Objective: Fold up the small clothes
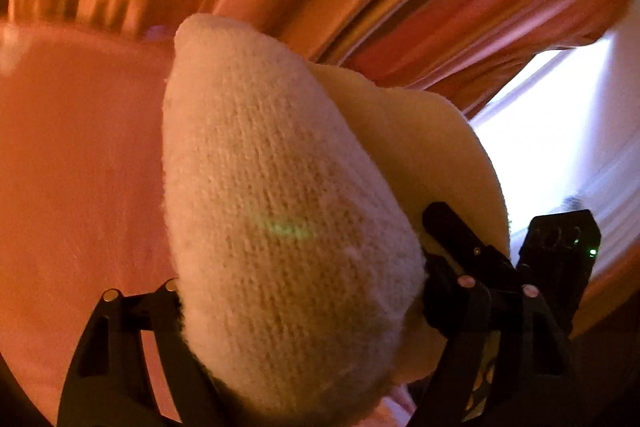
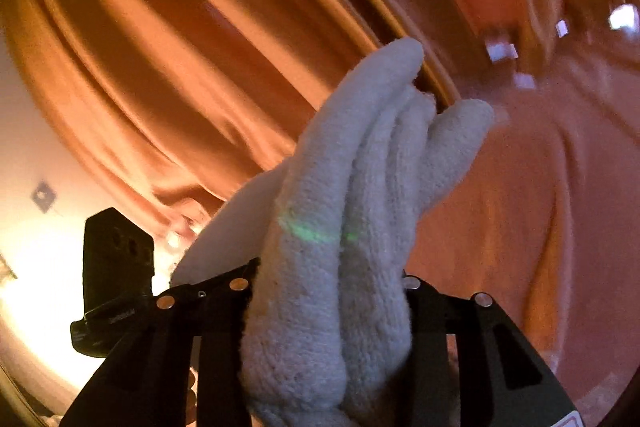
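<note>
Knit glove (image 2: 344, 211) fills both views, cream wool lifted in front of the orange curtain (image 2: 168, 39). Right hand-held gripper (image 2: 328, 287) is clamped on its fingers, which stick up past the jaws. Left hand-held gripper (image 1: 300, 291) has the glove's cuff end bunched between its jaws, looks pinched too. Pink bedding (image 1: 72, 147) sits below the curtain.

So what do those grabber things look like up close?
Both are black. The left gripper and the right gripper each have two flat finger arms with long slots cut through them, joined by small round silver pins. A boxy black block with a tiny green light sits on one. No sleeves or hands show.
</note>
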Tool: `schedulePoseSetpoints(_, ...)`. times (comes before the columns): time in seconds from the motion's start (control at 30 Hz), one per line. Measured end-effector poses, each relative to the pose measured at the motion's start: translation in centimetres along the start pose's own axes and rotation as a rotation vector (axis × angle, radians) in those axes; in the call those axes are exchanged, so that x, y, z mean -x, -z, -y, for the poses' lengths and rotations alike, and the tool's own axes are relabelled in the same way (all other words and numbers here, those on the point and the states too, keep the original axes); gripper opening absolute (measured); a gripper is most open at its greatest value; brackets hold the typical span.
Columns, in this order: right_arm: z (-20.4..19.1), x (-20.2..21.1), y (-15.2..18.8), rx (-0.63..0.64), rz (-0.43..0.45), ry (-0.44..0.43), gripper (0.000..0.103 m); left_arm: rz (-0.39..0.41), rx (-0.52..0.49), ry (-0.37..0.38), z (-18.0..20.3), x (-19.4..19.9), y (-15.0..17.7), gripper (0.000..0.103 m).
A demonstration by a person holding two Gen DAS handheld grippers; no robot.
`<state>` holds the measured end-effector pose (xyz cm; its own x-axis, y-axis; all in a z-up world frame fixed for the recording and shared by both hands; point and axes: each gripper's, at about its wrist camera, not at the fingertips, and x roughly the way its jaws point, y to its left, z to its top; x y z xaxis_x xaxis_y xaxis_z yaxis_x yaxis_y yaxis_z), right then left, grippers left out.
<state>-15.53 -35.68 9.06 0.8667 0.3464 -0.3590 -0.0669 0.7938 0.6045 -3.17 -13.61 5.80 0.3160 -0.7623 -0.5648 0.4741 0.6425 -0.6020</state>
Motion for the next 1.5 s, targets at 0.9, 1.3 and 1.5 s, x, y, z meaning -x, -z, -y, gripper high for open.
schedulePoseSetpoints(0.9,-3.9,-19.0,9.3,0.107,-0.347,0.124,0.069,0.185,0.154,-0.425,-21.5,9.6,1.7,0.096)
schedulePoseSetpoints(1.3,-1.2,-32.1,8.7,-0.092,-0.519,-0.011,0.046,0.134,0.433,-0.148,-30.6,5.1,-1.7,0.096)
schedulePoseSetpoints(1.5,-7.7,-28.1,4.7,0.084,-0.303,-0.144,0.035,0.219,0.278,-0.116,-27.2,6.4,-5.2,0.076)
